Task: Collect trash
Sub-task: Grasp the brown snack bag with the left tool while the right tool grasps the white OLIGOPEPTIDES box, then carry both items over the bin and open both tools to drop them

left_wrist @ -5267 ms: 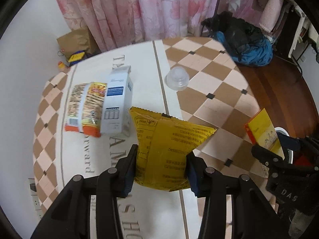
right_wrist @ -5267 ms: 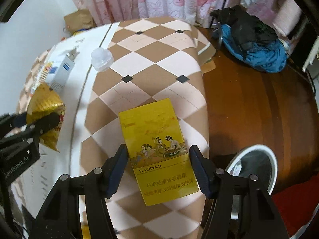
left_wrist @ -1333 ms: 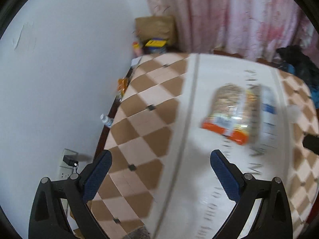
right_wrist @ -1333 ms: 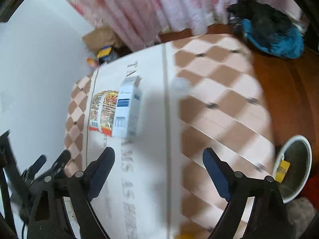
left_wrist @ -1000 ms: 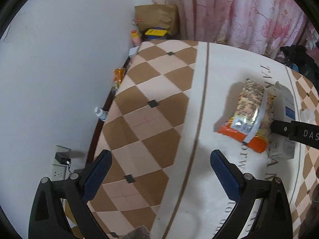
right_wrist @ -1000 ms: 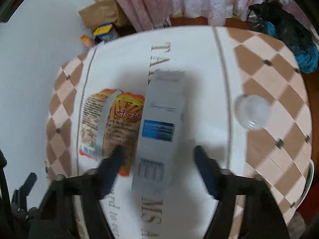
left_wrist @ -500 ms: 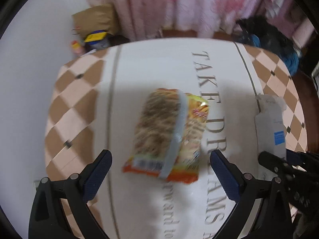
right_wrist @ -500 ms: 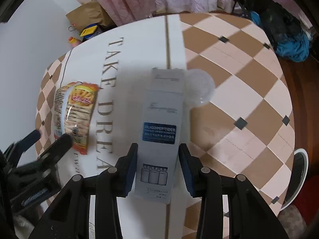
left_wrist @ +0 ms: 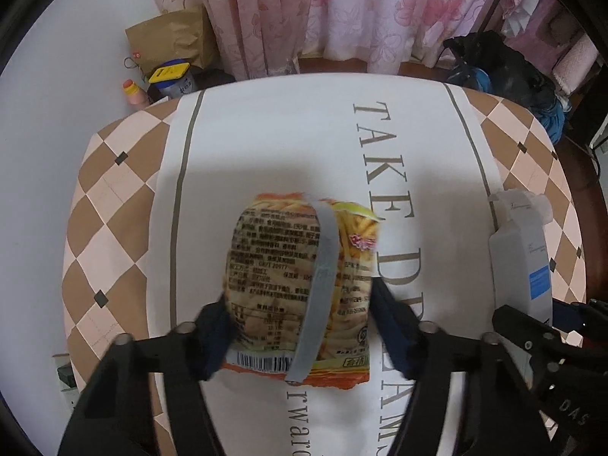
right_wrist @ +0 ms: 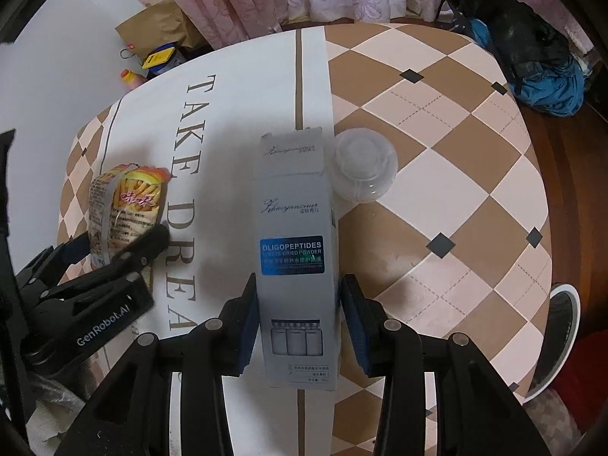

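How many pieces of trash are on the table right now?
3: snack bag between the left fingers, grey carton between the right fingers, clear plastic lid beside the carton.

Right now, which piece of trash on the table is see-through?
The round plastic lid beside the grey box. The box and the orange snack bag are printed and opaque.

The left gripper's (left_wrist: 300,326) fingers (left_wrist: 212,336) are motion-blurred against the snack bag (left_wrist: 300,288), so contact is unclear. Right of the snack bag, the grey box (left_wrist: 522,254) is partly hidden behind the right gripper. Right of the grey box (right_wrist: 296,262) in the right wrist view, the white bin (right_wrist: 562,326) is mostly hidden by the table edge.
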Demonstrator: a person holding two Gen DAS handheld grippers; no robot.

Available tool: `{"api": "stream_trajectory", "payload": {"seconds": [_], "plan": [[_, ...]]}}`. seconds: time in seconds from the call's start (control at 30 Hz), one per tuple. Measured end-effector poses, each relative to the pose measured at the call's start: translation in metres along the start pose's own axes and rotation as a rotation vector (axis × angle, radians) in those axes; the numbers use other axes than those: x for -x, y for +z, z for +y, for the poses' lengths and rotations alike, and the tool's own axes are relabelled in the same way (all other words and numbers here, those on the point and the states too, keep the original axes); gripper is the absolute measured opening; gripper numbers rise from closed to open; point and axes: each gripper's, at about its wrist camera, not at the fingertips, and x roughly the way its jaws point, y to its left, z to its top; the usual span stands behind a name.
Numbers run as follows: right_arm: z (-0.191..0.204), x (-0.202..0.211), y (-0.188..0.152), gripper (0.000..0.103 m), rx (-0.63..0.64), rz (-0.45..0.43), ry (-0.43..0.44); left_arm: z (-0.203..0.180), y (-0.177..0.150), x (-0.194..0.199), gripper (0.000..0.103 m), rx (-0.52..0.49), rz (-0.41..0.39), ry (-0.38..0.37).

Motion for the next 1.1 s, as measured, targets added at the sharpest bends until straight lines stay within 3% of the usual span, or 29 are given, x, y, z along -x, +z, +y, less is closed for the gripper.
{"api": "stream_trajectory", "payload": {"seconds": [0.07,0.23,0.4,0.63,0.9,1.1], "plan": [[0.003,0.000,-0.001,0.044,0.008,-0.009,-0.015,-0.001,0.000,0.002,0.045,-0.005,-0.013,0.001],[0.006,-0.001,-0.003,0.042,0.010,-0.029,-0.032,0.000,-0.006,0.004,0.034,-0.016,-0.021,0.012],[0.007,0.000,-0.008,0.039,0.033,-0.048,-0.051,0.002,-0.019,0.014,0.033,0.002,-0.032,0.028],[0.011,0.018,-0.030,0.038,0.053,-0.092,0.010,0.001,-0.049,0.056,0.033,0.040,-0.101,0.038],[0.008,0.077,-0.070,0.038,0.084,-0.196,0.080,-0.020,-0.081,0.129,0.033,0.066,-0.219,0.025],[-0.021,0.143,-0.102,0.038,0.073,-0.313,0.118,-0.059,-0.100,0.190,0.033,0.044,-0.325,-0.009]]}}
